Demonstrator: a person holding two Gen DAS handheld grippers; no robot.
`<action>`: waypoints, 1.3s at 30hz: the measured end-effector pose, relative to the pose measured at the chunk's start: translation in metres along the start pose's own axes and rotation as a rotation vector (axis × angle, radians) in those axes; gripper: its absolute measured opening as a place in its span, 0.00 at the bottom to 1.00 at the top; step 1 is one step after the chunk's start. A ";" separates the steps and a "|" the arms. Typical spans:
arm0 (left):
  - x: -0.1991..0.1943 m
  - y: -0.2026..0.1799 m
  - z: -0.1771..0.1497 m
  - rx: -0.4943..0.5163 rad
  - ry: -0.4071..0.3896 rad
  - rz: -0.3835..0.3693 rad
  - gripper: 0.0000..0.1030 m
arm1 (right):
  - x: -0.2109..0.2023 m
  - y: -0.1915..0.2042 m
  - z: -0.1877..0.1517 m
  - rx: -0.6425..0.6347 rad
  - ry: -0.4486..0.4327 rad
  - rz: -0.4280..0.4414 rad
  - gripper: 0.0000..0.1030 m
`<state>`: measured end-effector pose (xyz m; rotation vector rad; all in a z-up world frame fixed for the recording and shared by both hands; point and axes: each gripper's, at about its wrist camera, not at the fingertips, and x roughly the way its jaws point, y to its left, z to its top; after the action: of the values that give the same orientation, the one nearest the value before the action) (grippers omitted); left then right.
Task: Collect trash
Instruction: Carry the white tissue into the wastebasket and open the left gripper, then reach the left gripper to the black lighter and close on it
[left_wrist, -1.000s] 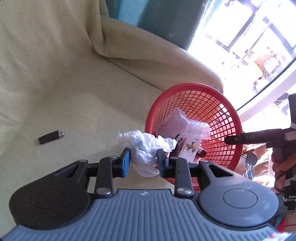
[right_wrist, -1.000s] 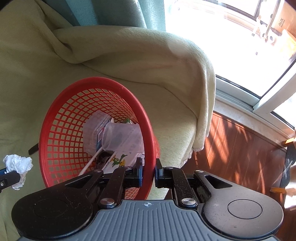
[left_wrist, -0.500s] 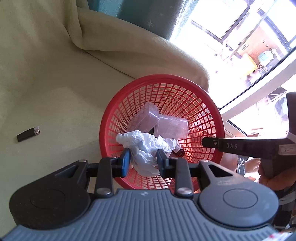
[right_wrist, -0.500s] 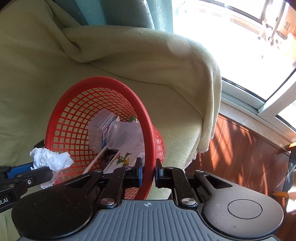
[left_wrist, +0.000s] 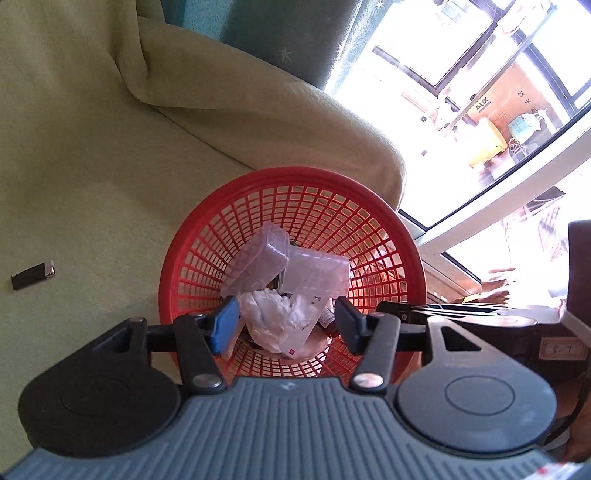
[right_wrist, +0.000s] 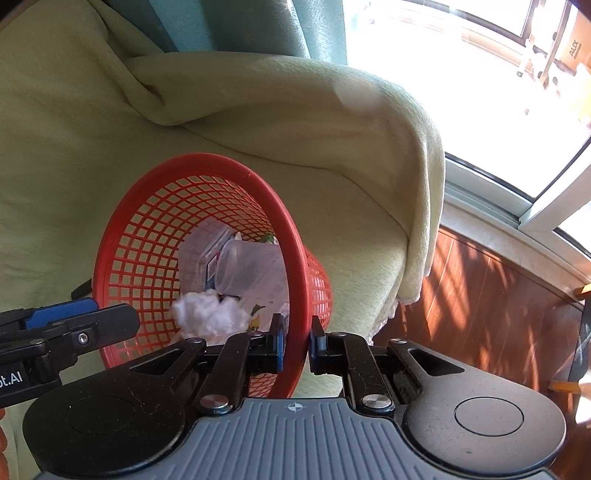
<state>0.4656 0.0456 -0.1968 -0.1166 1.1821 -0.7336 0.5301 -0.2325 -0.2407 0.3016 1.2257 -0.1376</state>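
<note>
A home, likely a living room: a sofa (right_wrist: 92, 155) draped in a pale yellow-green throw (right_wrist: 280, 110) fills most of both views, with its padded armrest beside a large sunlit window (right_wrist: 461, 74). A teal curtain (right_wrist: 236, 26) hangs behind the sofa, and wood flooring (right_wrist: 480, 302) runs beneath the window sill. A red mesh basket (left_wrist: 295, 177) of household litter rests on the seat, and a small lighter (left_wrist: 33, 275) lies on the cushion

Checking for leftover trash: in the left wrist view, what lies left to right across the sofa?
Black lighter → red mesh basket holding the crumpled tissue → right gripper clamped on the basket's rim.
</note>
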 end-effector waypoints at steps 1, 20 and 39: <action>0.000 0.001 0.000 -0.002 0.002 0.002 0.50 | 0.000 0.000 0.000 0.000 0.000 0.000 0.09; -0.029 0.062 -0.013 -0.032 -0.029 0.102 0.52 | -0.001 0.004 -0.003 -0.010 0.009 -0.016 0.09; -0.028 0.165 -0.043 -0.158 0.046 0.352 0.57 | 0.000 0.004 -0.001 0.001 0.032 -0.062 0.09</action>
<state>0.4989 0.2002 -0.2660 -0.0209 1.2627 -0.3353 0.5299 -0.2282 -0.2405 0.2675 1.2673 -0.1870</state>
